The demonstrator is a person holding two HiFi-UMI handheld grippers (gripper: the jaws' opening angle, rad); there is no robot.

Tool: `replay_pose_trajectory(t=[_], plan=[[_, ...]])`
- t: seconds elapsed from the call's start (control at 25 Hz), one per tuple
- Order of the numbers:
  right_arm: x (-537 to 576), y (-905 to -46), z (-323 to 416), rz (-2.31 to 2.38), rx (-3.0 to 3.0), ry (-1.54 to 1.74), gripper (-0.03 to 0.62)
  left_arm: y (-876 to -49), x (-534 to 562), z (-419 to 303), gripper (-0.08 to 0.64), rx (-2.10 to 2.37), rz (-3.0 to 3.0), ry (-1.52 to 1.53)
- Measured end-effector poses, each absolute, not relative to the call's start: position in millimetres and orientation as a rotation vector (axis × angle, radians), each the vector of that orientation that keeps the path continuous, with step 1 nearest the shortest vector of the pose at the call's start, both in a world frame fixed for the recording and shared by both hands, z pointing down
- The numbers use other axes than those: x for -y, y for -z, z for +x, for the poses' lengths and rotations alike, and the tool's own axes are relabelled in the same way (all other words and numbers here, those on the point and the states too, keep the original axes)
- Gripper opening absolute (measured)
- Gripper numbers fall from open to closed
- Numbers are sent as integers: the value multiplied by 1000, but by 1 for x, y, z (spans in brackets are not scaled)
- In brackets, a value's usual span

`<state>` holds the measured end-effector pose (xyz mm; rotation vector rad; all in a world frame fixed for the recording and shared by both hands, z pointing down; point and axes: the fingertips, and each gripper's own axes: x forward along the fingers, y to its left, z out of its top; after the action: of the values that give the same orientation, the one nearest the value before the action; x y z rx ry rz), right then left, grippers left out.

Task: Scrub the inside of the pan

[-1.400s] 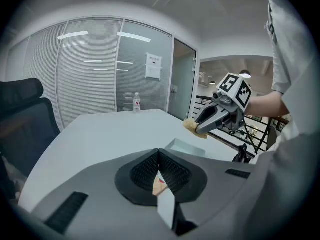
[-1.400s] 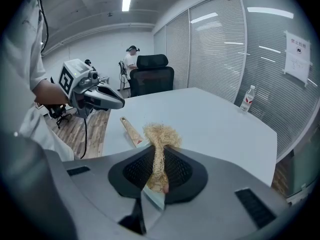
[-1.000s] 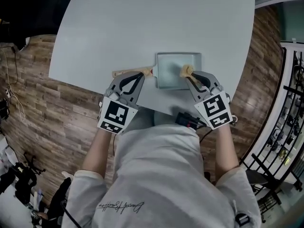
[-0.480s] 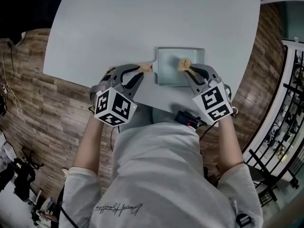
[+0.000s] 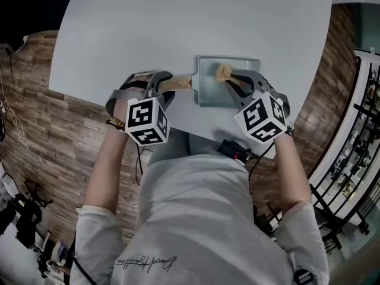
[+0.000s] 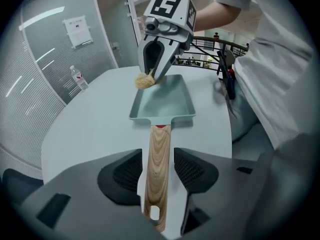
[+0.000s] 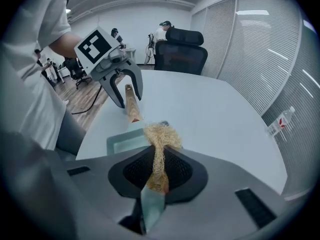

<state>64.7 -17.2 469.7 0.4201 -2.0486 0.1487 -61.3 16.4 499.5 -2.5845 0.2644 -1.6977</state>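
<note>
A pale blue rectangular pan lies near the table's front edge, its wooden handle pointing left. My left gripper straddles that handle, and its jaws are opening, with a gap showing on each side between pad and wood. My right gripper is shut on a tan fibre scrubber, held over the far part of the pan. In the right gripper view the scrubber sticks out past the pads, above the pan.
The pale table ends just in front of the pan, with wooden floor beyond it. A water bottle stands at the far side of the table. A black office chair is across the table. A black device hangs at the person's waist.
My left gripper's jaws have let go of the pan handle and spread apart. The right gripper has carried the scrubber a little farther into the pan.
</note>
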Motion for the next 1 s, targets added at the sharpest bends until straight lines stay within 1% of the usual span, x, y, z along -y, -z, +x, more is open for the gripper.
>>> replay_pose_trajectory(t=[0.16, 0.4, 0.6, 1.0], plan=[[21, -484, 55, 327, 2003, -52, 67, -509, -15, -64, 207, -205, -2558, 1741], [25, -510, 39, 191, 1940, 64, 67, -514, -17, -65, 155, -148, -2537, 1767], [31, -530, 33, 114, 1875, 119, 67, -512, -17, -63, 150, -121, -2530, 1775], [27, -541, 28, 28, 1774, 75, 67, -509, -19, -63, 150, -145, -2544, 1778]])
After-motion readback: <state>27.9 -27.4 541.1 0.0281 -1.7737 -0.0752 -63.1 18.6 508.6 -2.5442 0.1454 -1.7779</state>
